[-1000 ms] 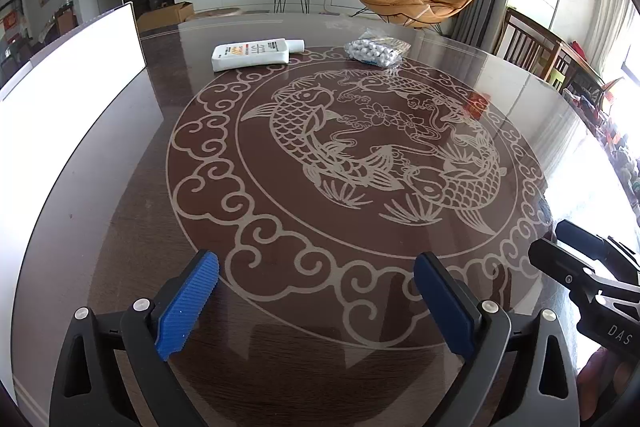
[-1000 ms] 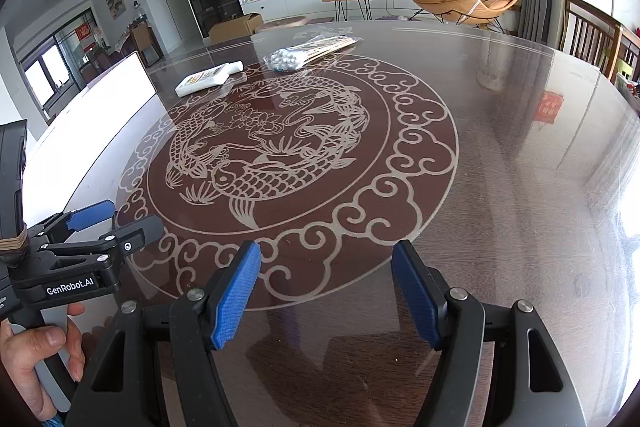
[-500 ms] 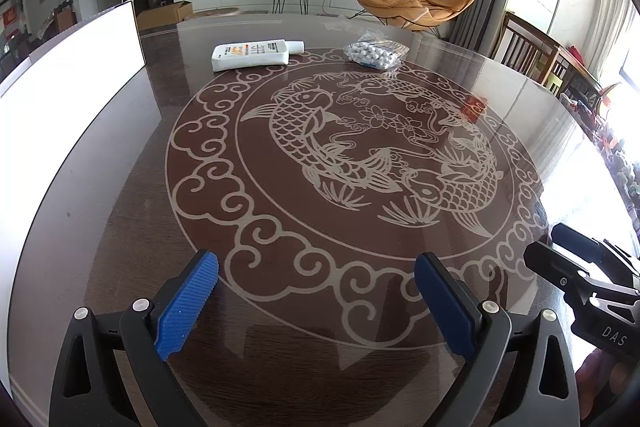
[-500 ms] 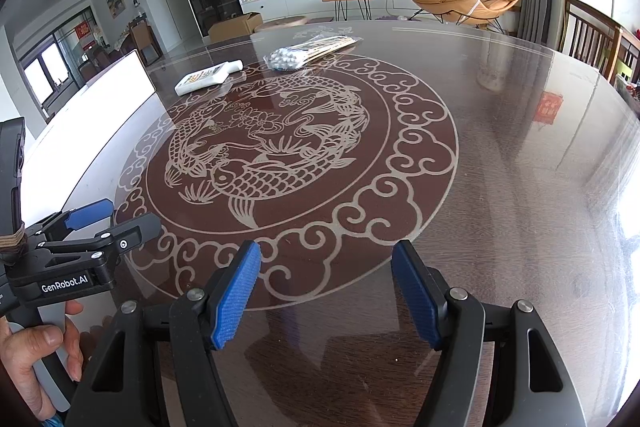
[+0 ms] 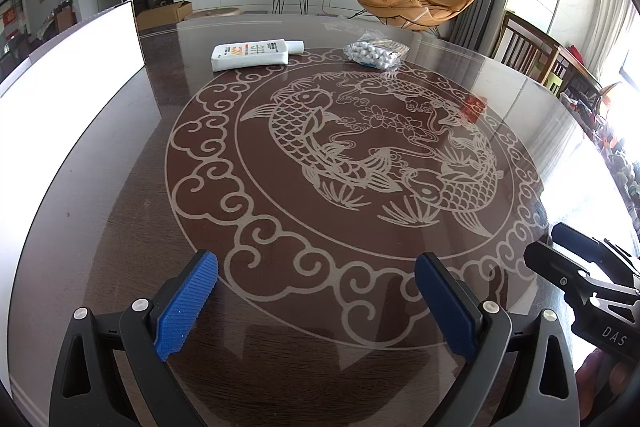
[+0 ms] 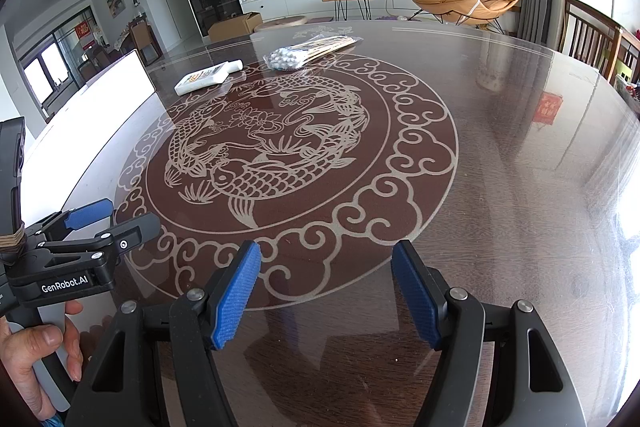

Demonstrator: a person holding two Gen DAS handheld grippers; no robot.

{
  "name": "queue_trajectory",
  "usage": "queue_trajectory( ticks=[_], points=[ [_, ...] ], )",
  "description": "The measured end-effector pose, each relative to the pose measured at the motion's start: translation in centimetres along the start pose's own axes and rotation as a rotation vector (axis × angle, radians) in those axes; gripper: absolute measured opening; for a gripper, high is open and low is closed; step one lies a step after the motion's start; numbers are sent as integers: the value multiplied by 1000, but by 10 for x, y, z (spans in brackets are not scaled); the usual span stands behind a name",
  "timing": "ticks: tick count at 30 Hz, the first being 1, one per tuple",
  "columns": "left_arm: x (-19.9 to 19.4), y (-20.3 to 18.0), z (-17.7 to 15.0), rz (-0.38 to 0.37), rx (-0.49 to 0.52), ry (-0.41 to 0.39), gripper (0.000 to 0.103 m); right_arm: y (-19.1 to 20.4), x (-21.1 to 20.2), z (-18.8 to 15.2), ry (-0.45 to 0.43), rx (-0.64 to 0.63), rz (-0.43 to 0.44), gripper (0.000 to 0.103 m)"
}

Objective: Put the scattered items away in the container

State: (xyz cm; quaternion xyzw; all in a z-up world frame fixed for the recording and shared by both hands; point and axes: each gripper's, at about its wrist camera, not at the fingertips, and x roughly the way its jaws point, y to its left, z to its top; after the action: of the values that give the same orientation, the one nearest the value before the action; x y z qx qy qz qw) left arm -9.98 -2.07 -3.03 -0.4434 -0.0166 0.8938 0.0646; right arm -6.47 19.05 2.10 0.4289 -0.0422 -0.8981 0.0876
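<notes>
My left hand-held gripper (image 5: 316,301) and my right hand-held gripper (image 6: 326,293) both hang released at the bottom of their frames, blue pads wide apart with nothing between them over the dark table (image 5: 132,195). The white bottle (image 5: 256,54) and the clear bag of cotton swabs (image 5: 376,53) lie near each other at upper centre. The white container (image 5: 72,67) stands along the left edge.

Right gripper (image 6: 326,291): fingers spread, nothing between them, bottom centre above the tabletop (image 6: 500,155). White bottle (image 6: 208,78) and bag of cotton swabs (image 6: 308,51) lie upper centre. Left gripper (image 6: 110,223) at lower left.
</notes>
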Motion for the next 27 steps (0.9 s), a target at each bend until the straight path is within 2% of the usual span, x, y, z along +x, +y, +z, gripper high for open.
queue_trajectory(
  ticks=[13,19,27],
  points=[
    [-1,0,0,-3,-2,-1,100,0,0,0,0,0,0,69],
    [-6,13,-2,-34,-48,-18,101,1,0,0,-1,3,4,69],
    [-27,25,-7,8,-1,-38,101,5,1,1,9,-24,-31,70]
  ],
)
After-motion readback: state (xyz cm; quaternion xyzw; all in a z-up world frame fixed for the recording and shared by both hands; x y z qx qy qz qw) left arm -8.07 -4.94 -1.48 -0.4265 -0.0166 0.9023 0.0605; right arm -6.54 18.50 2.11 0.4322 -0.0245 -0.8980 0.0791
